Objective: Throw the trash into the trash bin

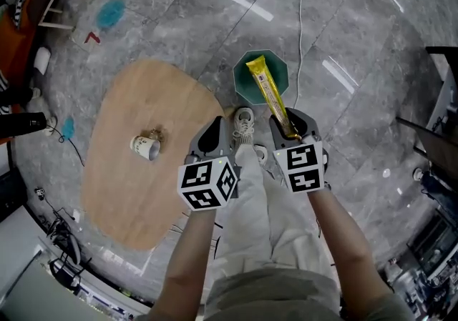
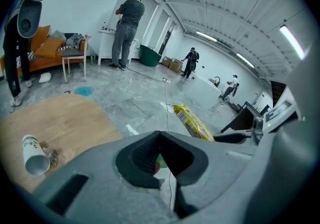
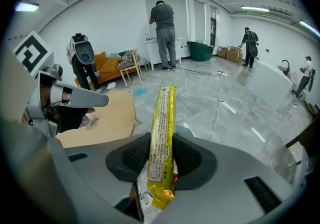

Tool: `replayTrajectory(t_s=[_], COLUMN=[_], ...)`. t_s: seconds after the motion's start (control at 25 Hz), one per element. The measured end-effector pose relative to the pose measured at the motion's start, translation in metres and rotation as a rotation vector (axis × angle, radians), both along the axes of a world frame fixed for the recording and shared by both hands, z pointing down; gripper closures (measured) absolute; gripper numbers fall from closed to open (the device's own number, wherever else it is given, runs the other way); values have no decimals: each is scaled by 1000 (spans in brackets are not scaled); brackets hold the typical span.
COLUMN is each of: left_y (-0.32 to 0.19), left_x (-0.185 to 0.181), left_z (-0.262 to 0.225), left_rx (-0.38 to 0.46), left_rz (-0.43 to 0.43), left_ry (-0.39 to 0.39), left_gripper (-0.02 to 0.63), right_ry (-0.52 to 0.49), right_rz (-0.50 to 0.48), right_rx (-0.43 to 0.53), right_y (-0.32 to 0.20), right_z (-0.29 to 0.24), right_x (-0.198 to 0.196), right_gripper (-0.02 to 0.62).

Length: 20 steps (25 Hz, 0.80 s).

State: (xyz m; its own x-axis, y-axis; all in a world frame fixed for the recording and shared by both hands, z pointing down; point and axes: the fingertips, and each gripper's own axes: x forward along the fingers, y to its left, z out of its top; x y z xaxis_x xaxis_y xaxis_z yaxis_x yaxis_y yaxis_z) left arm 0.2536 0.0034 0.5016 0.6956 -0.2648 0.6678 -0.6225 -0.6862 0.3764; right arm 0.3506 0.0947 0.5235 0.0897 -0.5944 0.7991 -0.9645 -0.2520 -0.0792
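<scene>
Right tongs (image 1: 289, 129) hold yellow wrapper (image 1: 268, 91) pointing over bin (image 1: 242, 78).

yellow wrapper (image 1: 268, 92) hides part of trash bin (image 1: 243, 82); its print unreadable; sofa (image 1: 10, 26) cut off, 10 o'clock.

Yellow wrapper (image 1: 268, 91), teal bin (image 1: 247, 80), tan wooden table (image 1: 143, 191), grey marbled floor (image 1: 343, 26).

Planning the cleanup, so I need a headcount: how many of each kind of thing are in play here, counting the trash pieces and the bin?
yellow wrapper: 1
paper cup: 1
crumpled scrap: 1
green bin: 1
Total: 4
</scene>
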Motion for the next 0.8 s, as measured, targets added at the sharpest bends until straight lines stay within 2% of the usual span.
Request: replayTrajectory(t_s=[0.8], left_y=[-1], left_x=[14], left_z=[73], left_rx=[-50], left_rz=[16], left_ry=[-15], left_gripper=[606], right_ry=[-30], right_rz=[32], right_rx=[-99], right_y=[2], right_z=[96], right_x=[12], right_gripper=[460])
